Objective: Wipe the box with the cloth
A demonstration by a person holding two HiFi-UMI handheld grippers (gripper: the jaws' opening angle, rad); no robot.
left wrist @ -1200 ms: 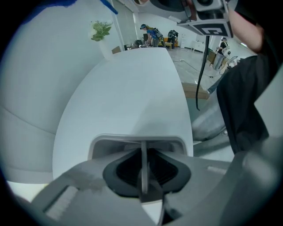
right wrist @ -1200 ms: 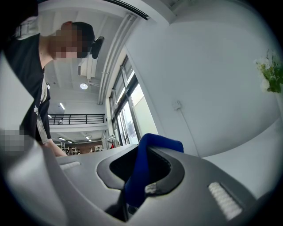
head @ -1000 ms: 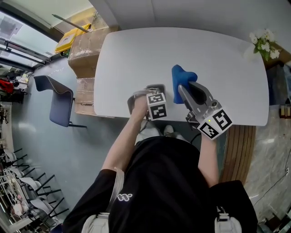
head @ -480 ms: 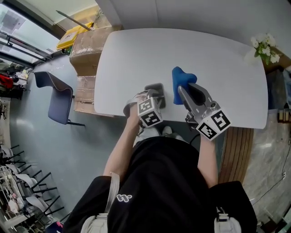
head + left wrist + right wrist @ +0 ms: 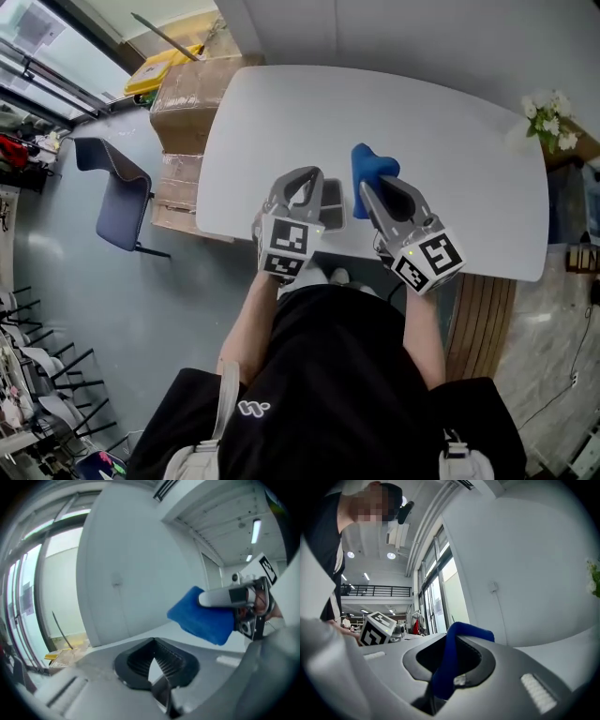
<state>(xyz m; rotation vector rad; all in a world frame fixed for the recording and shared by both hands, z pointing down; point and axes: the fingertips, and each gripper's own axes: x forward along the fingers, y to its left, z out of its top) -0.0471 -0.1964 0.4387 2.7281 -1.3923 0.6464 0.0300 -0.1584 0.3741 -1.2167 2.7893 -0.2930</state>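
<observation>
A small grey box (image 5: 332, 203) lies near the front edge of the white table (image 5: 281, 112). My left gripper (image 5: 302, 178) hovers just left of it, lifted above the table. Its jaws have just been closing and now meet with nothing between them (image 5: 154, 645). My right gripper (image 5: 371, 187) is shut on a blue cloth (image 5: 371, 169), just right of the box. The cloth (image 5: 449, 665) hangs folded between its jaws. From the left gripper view the cloth (image 5: 201, 617) shows off to the right, level with me. The box is not seen in either gripper view.
Stacked cardboard boxes (image 5: 183, 108) stand against the table's left end, and a blue chair (image 5: 117, 192) sits further left. A bunch of white flowers (image 5: 548, 114) is at the table's far right corner. A slatted wooden bench (image 5: 483, 309) runs along the right.
My left gripper has lifted off the grey box, rolled so its marker cube faces the head camera, and its jaws have closed empty. The right gripper with the cloth has barely shifted.
</observation>
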